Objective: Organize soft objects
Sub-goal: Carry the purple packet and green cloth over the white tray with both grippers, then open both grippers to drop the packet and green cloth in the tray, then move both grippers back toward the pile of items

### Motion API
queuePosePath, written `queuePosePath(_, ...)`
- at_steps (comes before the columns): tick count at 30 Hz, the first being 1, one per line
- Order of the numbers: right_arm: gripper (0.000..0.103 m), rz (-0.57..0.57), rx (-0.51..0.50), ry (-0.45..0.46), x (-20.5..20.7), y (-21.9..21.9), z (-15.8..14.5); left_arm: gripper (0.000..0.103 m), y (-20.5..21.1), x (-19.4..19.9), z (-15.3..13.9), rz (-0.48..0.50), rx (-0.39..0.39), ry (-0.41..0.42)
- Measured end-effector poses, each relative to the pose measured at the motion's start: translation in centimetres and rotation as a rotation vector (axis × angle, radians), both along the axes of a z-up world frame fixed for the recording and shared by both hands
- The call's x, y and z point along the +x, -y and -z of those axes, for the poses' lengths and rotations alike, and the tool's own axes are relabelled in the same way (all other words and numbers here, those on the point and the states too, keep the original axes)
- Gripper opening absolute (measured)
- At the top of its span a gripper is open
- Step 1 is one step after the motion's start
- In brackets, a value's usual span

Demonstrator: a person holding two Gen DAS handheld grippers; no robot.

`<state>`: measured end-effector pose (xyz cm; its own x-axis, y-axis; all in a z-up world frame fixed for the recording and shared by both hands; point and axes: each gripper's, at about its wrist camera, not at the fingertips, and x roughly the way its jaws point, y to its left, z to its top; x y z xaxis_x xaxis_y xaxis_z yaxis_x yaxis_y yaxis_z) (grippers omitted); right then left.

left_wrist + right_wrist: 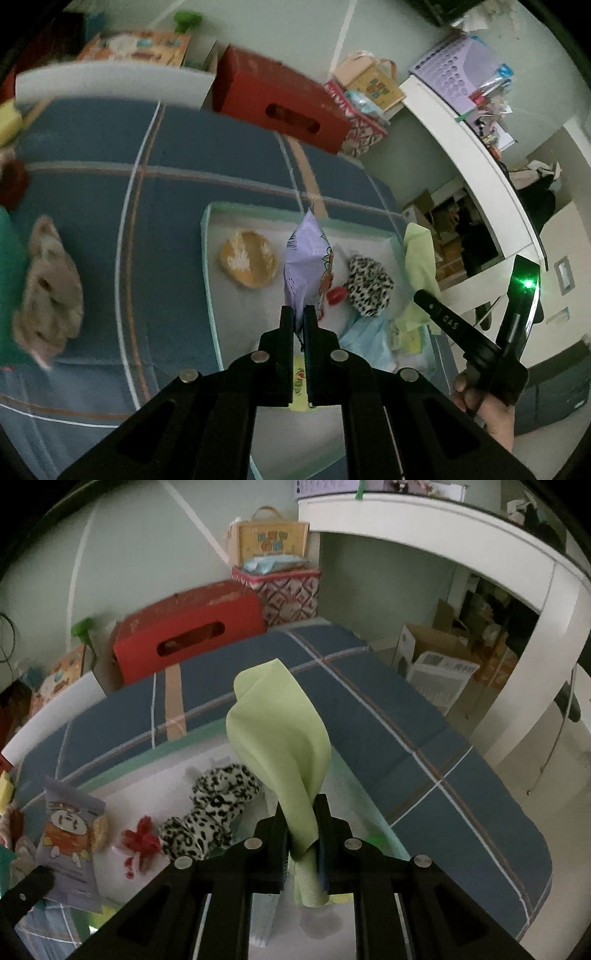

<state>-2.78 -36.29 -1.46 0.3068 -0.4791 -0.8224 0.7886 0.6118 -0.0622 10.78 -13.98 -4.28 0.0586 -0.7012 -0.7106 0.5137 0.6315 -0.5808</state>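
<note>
- A carrying step is judged to be in hand: two soft items are held above the white tray (255, 325) that lies on the blue plaid bedcover (92, 192).
- The left gripper (299, 314) is pressed together on the lower edge of a lilac snack packet (306, 258), a crinkly printed film that stands up at 12 o'clock from the jaws.
- The right gripper (301, 812) is clamped on a pale green cloth (284, 731), matte, thin and folded into a loose cone.
- On the tray, a fuzzy leopard-print piece (369, 288) lies at 3 o'clock of the packet, a small red bow (337, 295) between them, and a round yellow puff (248, 258) at 9 o'clock.
- Next, a free spot on the tray is called for, then a gentle lowering and release of each piece.
</note>
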Motion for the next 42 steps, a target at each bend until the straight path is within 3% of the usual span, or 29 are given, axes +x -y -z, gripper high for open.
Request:
queuePosePath(7,0.016,-0.018,0.017,-0.021,0.0,-0.4,0.4,0.005,0.1,0.4,1.6,-0.002,0.025,-0.066)
queuePosePath(12,0.017,-0.035,0.009,-0.028,0.3,-1.0,-0.2,0.006,0.2,0.3,1.1,0.001,0.066,-0.056)
queuePosePath(14,0.022,-0.044,0.008,-0.033,0.3,-1.3,-0.4,0.012,0.1,0.5,1.0,-0.002,0.074,-0.067)
queuePosePath(16,0.028,-0.049,0.006,-0.037,0.4,-1.5,-0.5,0.032,-0.1,0.6,1.0,-0.002,0.078,-0.073)
queuePosePath(21,0.05,-0.05,-0.008,-0.036,0.4,-1.8,-1.1,0.043,-0.5,0.6,-0.1,-0.013,0.102,-0.043)
queuePosePath(25,0.053,-0.057,0.01,-0.013,0.3,-2.1,-1.7,0.055,-1.1,0.4,-1.5,-0.034,0.172,0.03)
queuePosePath(27,0.059,-0.068,0.029,-0.009,0.4,-2.4,-1.8,0.062,-1.3,0.4,-1.9,-0.045,0.211,0.066)
queuePosePath(28,0.06,-0.074,0.034,-0.015,0.5,-2.6,-1.8,0.068,-1.5,0.4,-2.2,-0.056,0.234,0.09)
queuePosePath(33,0.064,-0.114,0.031,-0.057,1.3,-4.0,-1.6,0.08,-2.9,0.4,-3.4,-0.094,0.292,0.166)
queuePosePath(42,0.068,-0.233,0.021,-0.066,3.5,-7.8,-1.8,0.091,-6.6,0.9,-4.6,-0.193,0.37,0.238)
